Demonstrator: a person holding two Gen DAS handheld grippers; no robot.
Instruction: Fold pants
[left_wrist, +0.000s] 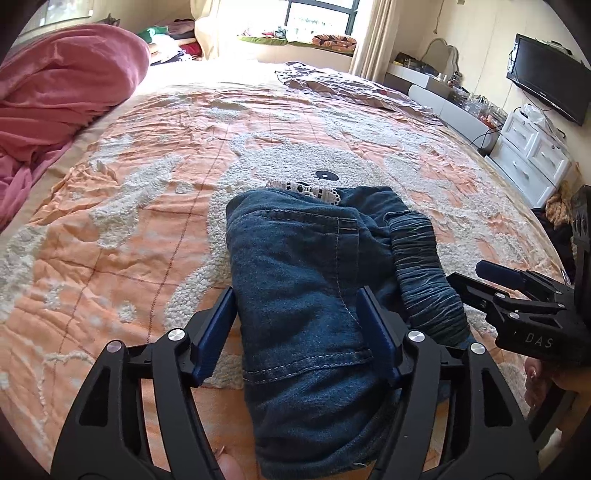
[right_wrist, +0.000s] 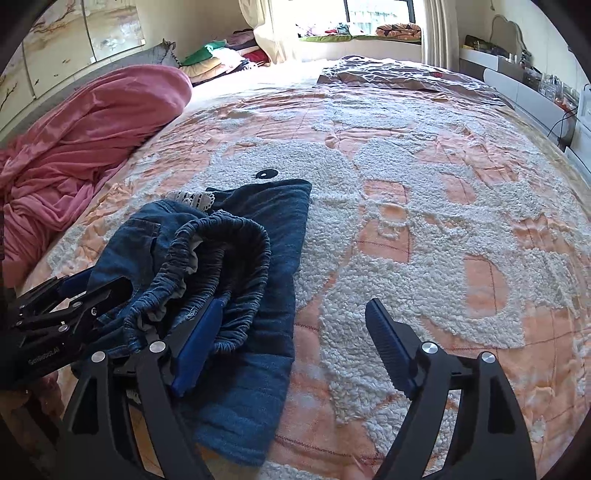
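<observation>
Folded dark blue jeans lie on the orange and white bedspread, with the gathered elastic waistband bunched on their right side and white lace trim at the far end. My left gripper is open and straddles the near part of the denim; a gap shows beside its left finger. In the right wrist view, my right gripper stands open wide over the right edge of the jeans. Its left finger lies against the waistband, and its right finger is over bare bedspread.
A heaped pink blanket fills the bed's left side. A grey patterned quilt lies at the far end. White drawers and a wall television stand past the bed's right edge. A hand holds the right gripper.
</observation>
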